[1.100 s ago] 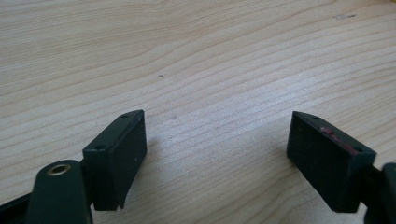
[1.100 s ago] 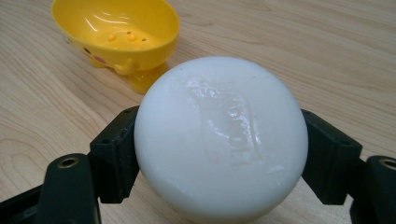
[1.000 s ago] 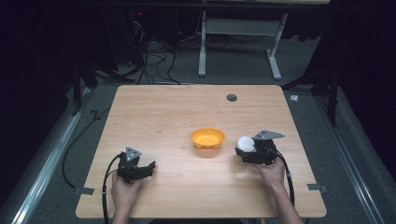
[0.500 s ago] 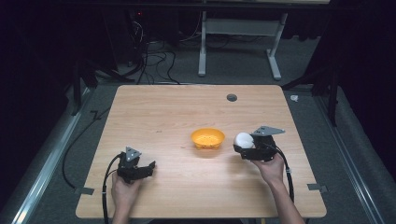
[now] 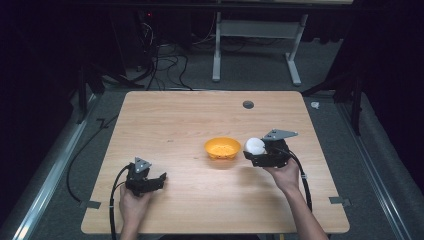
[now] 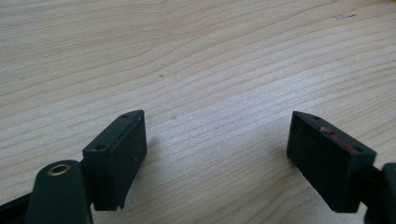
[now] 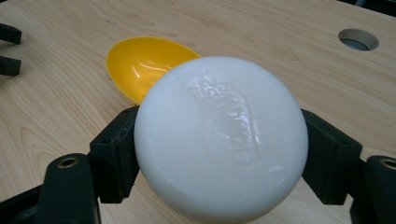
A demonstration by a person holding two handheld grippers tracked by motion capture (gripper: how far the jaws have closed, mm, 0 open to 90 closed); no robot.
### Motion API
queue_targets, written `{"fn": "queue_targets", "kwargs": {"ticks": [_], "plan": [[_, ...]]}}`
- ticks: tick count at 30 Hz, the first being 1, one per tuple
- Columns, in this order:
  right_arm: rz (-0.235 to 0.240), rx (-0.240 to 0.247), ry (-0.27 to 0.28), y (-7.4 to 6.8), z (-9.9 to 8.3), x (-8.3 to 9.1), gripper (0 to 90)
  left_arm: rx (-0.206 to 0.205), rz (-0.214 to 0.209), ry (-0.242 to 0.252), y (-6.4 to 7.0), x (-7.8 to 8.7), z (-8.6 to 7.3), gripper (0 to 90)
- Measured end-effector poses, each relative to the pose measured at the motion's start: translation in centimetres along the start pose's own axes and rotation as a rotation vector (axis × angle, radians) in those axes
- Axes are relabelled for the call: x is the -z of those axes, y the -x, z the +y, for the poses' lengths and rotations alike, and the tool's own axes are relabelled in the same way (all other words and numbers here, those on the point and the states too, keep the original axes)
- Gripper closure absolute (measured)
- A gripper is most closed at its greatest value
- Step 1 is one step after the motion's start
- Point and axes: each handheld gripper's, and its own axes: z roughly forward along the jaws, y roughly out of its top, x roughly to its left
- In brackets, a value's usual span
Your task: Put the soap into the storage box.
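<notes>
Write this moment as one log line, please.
right gripper: shut on white ball | left gripper: open, nothing held | yellow bowl: nothing inside

A light wooden table (image 5: pixel 170 120) with a round hole (image 5: pixel 248 104) near its far edge stands on grey carpet (image 5: pixel 60 165). Behind it — dark surroundings, tangled cables (image 5: pixel 160 60) and a white desk frame (image 5: pixel 255 45).

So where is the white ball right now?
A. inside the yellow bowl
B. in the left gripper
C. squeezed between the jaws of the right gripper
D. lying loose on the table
C: the white ball sits clamped between the right gripper's black jaws, just short of the yellow bowl.
</notes>
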Motion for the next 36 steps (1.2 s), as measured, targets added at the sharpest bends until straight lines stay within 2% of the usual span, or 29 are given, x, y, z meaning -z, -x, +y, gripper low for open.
{"fn": "queue_targets", "kwargs": {"ticks": [11, 21, 23, 27, 36], "plan": [[0.022, -0.003, -0.005, -0.3, 0.8, -0.6, 25.2, 0.001, 0.000, 0.001, 0.0, 0.0, 0.0, 20.7], [0.043, 0.014, 0.000, -0.7, 1.8, -1.3, 25.1, -0.001, 0.000, -0.001, 0.0, 0.0, 0.0, 20.7], [0.031, 0.015, -0.008, -0.6, 1.8, -1.5, 25.2, -0.002, 0.000, -0.001, 0.0, 0.0, 0.0, 20.7], [0.041, 0.002, -0.016, -0.4, 2.0, -1.8, 25.2, -0.002, 0.000, -0.001, 0.0, 0.0, 0.0, 20.7], [0.055, 0.026, -0.016, -0.9, 3.2, -2.5, 25.2, -0.003, -0.002, -0.001, 0.0, 0.0, 0.0, 20.7]]}}
